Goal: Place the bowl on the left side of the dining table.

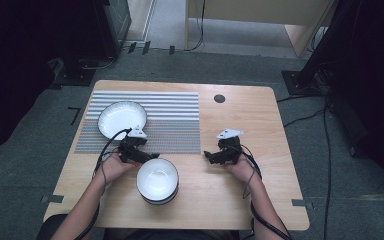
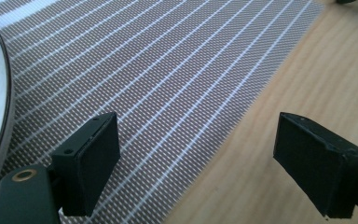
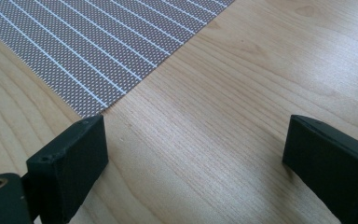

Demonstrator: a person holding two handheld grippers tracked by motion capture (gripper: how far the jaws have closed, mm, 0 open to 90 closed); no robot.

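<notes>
Left gripper (image 2: pixel 196 158) and right gripper (image 3: pixel 196 163) both spread wide, empty; striped placemat (image 2: pixel 168 70) edge ran diagonally between left jaws

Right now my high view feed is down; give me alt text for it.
A person's two hands each hold an open gripper over a wooden table: the left gripper by a stack of white bowls, the right gripper over bare wood. A white plate sits on a striped placemat beyond.
</notes>
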